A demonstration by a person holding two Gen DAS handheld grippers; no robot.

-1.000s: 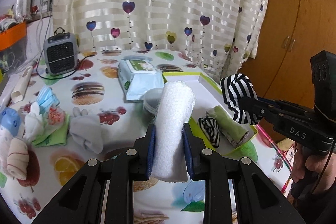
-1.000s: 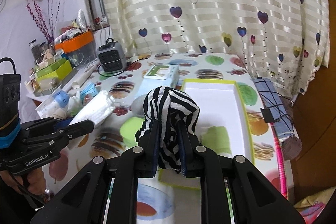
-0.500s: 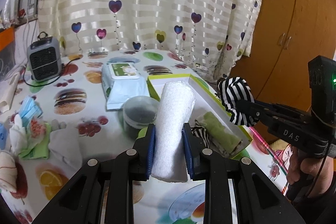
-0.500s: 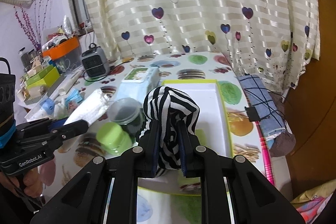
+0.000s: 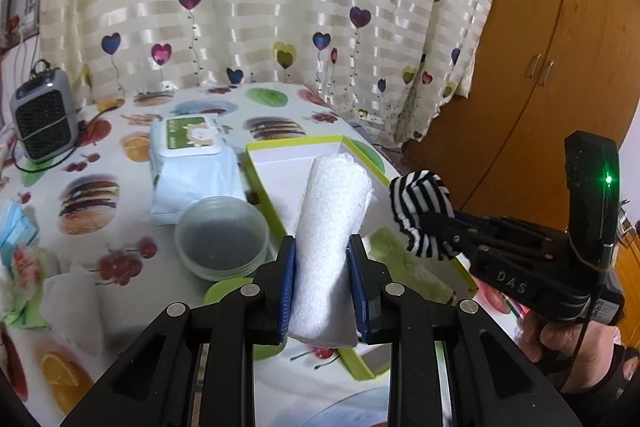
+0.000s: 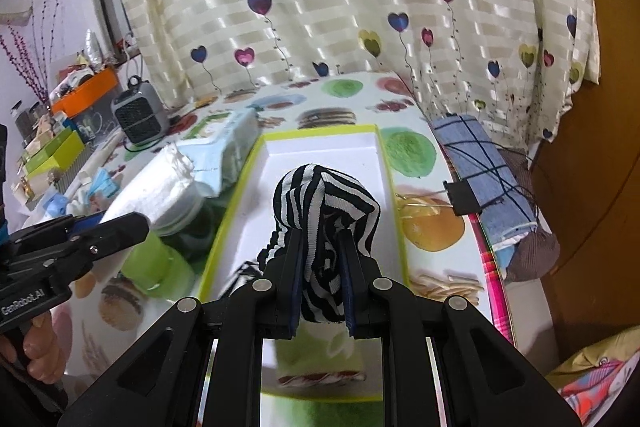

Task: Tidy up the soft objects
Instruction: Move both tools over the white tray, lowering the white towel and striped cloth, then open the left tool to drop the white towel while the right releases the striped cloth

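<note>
Over the green-rimmed tray (image 6: 390,163), right side of the worktop (image 5: 120,163):

- Left tongs (image 5: 322,279): clenched on a rolled white towel (image 5: 332,211), roll standing up and away from the camera. A second ago it hung over the worktop's middle; it has since travelled right and now sits above the tray's near-left edge.
- Right tongs (image 6: 320,287): clenched on a bundled black-and-white striped sock (image 6: 324,203). They have come forward and slightly down, so the bundle now hangs over the tray's white floor instead of short of it.
- Tray contents: a green cloth (image 5: 394,247) at the near end, partly hidden; the far half looks bare.
- Beside the tray, left: round lidded tub (image 5: 222,237), wipes pack (image 5: 192,163). Far left: small grey heater (image 5: 42,125).
- Loose soft items remain at the worktop's left edge (image 5: 24,259), blurred.

Assessment: both carried pieces have reached the tray, so setting them down appears to be the step in hand. The bare far half seems the likeliest spot.
</note>
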